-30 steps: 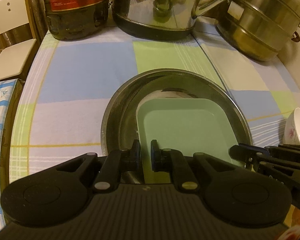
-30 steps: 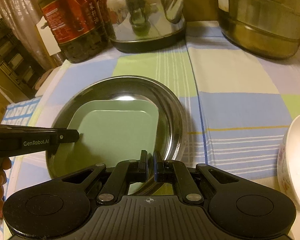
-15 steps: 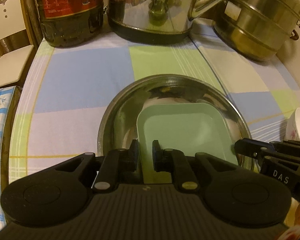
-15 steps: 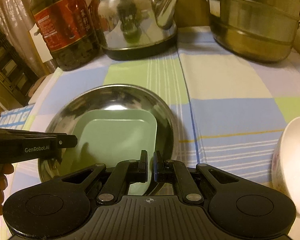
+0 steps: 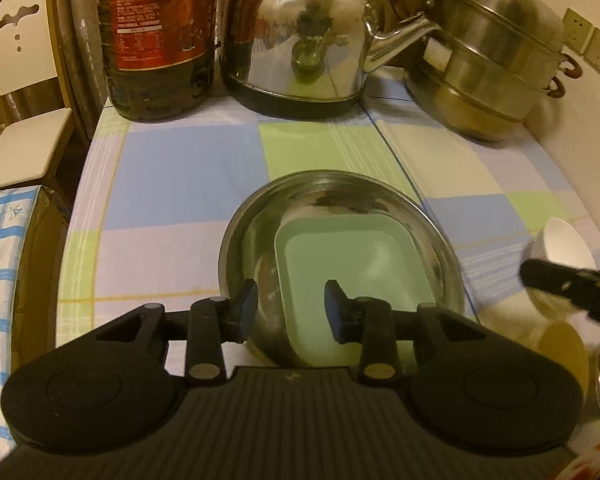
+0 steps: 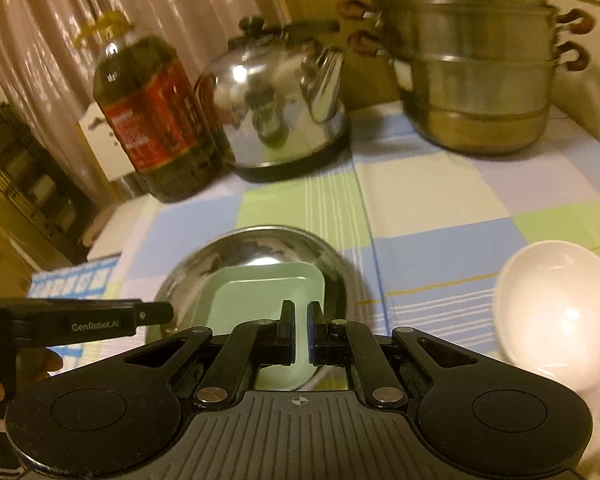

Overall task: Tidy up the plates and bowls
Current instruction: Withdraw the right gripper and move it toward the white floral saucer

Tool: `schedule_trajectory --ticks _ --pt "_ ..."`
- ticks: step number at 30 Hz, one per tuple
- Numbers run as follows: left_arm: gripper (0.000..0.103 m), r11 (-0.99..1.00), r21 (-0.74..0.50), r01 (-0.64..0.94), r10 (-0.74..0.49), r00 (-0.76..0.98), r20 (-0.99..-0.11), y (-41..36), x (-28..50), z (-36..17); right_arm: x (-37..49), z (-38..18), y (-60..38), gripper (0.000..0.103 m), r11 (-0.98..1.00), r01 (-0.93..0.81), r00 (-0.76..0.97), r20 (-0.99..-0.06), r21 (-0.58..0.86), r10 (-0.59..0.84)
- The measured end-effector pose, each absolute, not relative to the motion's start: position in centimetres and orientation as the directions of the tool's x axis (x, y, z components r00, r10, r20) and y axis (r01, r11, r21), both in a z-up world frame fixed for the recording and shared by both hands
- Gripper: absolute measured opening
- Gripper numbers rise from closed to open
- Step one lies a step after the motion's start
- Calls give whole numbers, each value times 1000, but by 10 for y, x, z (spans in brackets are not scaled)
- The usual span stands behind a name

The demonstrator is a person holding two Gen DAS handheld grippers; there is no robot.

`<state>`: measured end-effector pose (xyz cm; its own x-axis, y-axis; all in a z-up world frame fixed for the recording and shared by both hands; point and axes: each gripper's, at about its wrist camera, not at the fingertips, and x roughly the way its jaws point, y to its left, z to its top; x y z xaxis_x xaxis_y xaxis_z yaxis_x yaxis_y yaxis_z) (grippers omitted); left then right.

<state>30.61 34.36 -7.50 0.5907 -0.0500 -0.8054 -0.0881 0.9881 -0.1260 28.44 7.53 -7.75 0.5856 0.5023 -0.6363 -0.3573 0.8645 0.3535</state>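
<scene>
The left gripper (image 5: 291,306) has let its jaws spread off the green plate (image 5: 350,264), now nested in the steel bowl (image 5: 256,236) on the desk, while the right gripper (image 6: 299,333) stays pressed together, empty.

My left gripper (image 5: 291,306) tilts down, jaws opening, nothing pinched. My right gripper (image 6: 300,326) is closed, empty.

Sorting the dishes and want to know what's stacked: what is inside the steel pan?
A pale green square plate lies in the steel pan. Anything under the plate is covered.
</scene>
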Motion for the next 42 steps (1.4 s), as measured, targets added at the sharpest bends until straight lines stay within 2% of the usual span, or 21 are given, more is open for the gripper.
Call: schedule_trajectory --ticks 9,15,21,31,38,42 --pt "37 988 -102 -112 -15 596 -803 329 251 -53 238 -55 23 6 861 -340 608 -610 378 508" --pt "42 988 -78 -130 13 588 -809 307 211 -43 207 -54 -1 6 840 -367 573 -614 399 542" --pt "43 982 -73 -173 39 569 -821 279 173 -37 180 -57 -21 6 816 -425 522 -630 392 575" --pt "43 965 -136 -222 6 544 -839 238 123 -36 148 -67 -54 6 777 -479 429 -664 409 613" --pt "43 976 -107 -191 12 533 -846 201 101 -40 135 -73 -71 6 765 -495 378 -691 412 617" --pt "43 970 -130 -208 -2 523 -852 190 93 -44 130 -77 -77 6 763 -499 356 -705 412 614"
